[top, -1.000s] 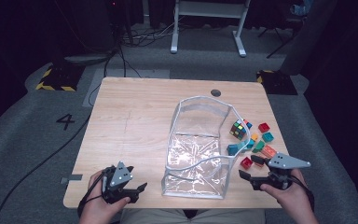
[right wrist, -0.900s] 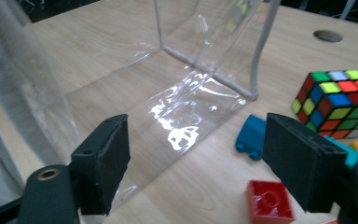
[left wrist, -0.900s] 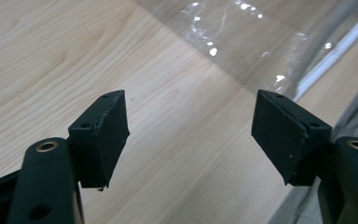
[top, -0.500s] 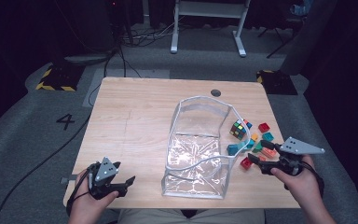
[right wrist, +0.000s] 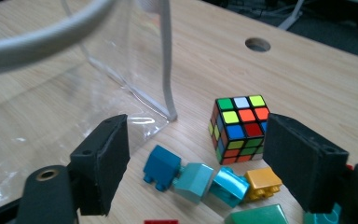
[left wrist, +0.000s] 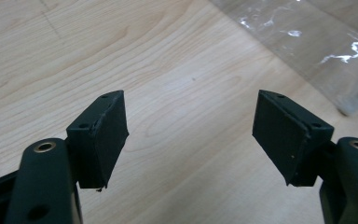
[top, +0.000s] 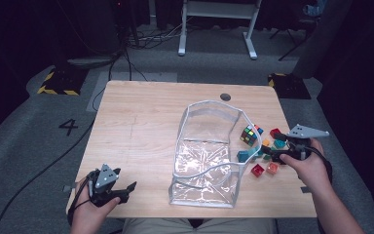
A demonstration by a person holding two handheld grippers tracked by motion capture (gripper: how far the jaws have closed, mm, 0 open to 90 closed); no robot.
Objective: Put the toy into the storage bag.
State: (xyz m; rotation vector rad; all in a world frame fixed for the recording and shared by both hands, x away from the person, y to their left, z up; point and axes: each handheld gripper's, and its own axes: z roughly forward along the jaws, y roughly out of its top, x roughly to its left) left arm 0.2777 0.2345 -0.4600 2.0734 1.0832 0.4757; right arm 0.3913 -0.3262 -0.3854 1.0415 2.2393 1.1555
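Note:
A clear plastic pouch [top: 205, 158] with a white rim stands open in the middle of the wooden table [top: 136, 122]. To its right lie a Rubik's cube [top: 250, 134] and several small coloured blocks [top: 258, 169]. My right gripper [top: 271, 146] is open just right of them, with its jaws pointing left. In the right gripper view the open right gripper [right wrist: 196, 122] frames the cube [right wrist: 239, 127], a blue block [right wrist: 161, 167] and a teal block [right wrist: 193, 179], touching none. My left gripper [top: 128, 190] is open and empty over bare wood at the front left. The left gripper [left wrist: 189, 100] points toward the pouch's corner [left wrist: 349, 93].
A round cable hole [top: 225, 97] sits in the table's far edge. The pouch's wall [right wrist: 121, 60] rises just left of the cube. Cables and a white stand base lie on the floor beyond the table. Bare wood stretches across the table's left half.
My right gripper moved forward and up to the blocks beside the cube. My left gripper shifted a little left near the front edge.

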